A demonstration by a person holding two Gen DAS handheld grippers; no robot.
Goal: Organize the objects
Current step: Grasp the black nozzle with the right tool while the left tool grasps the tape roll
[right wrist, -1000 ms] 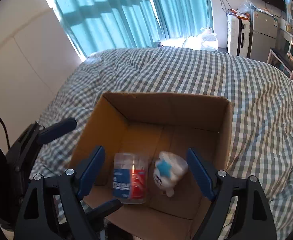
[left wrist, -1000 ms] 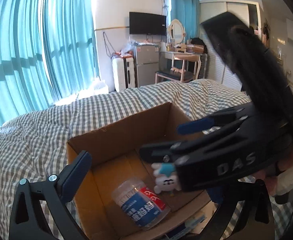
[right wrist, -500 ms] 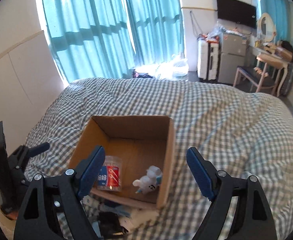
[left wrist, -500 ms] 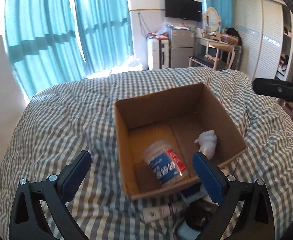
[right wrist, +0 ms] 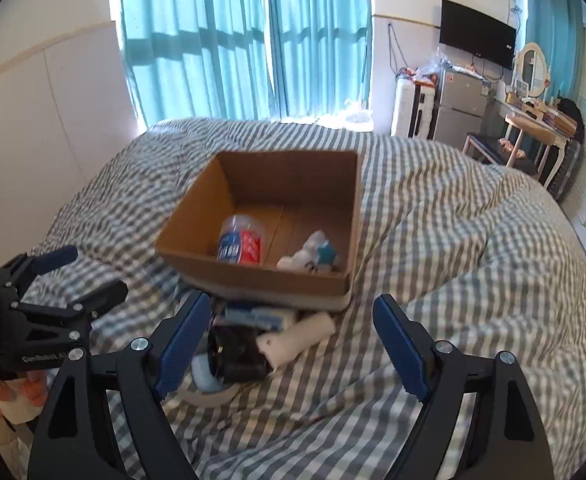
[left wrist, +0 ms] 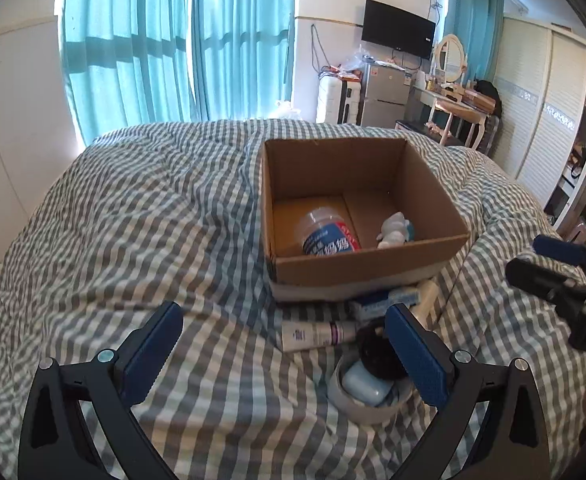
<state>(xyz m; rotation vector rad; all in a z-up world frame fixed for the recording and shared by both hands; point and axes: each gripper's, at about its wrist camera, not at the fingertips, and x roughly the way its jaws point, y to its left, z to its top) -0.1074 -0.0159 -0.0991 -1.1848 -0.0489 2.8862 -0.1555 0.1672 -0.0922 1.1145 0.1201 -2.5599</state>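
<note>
Brown cardboard forms the open box (left wrist: 367, 268) that sits on the grey-and-white checked bedcover (left wrist: 141, 240). Inside it, a clear plastic jar (left wrist: 327, 236) with a blue and red label lies on its side toward the left, and a small white toy (left wrist: 393, 230) with a blue patch lies to the right of the jar, apart from it.

Just in front of the box, on the bedcover, a small heap of things waits: a white tube (left wrist: 317, 334) lying flat, a blue-and-white packet (left wrist: 381, 302) tucked against the box's front wall, a black round object (left wrist: 377, 356), and a roll of tape (left wrist: 367, 398) with a pale blue case (left wrist: 367, 384) resting inside its ring. From the right wrist view a white cylinder (right wrist: 299, 342) lies at the right edge of the same heap.

Both tools hang above the bedcover, short of the box. The left gripper (left wrist: 285, 354) has its blue-padded fingers (left wrist: 153, 350) spread wide with nothing between them; its right pad overlaps the heap in the left wrist view. The right gripper (right wrist: 293, 344) is likewise spread wide and holds nothing, with the heap showing between its fingers (right wrist: 399, 342).
</note>
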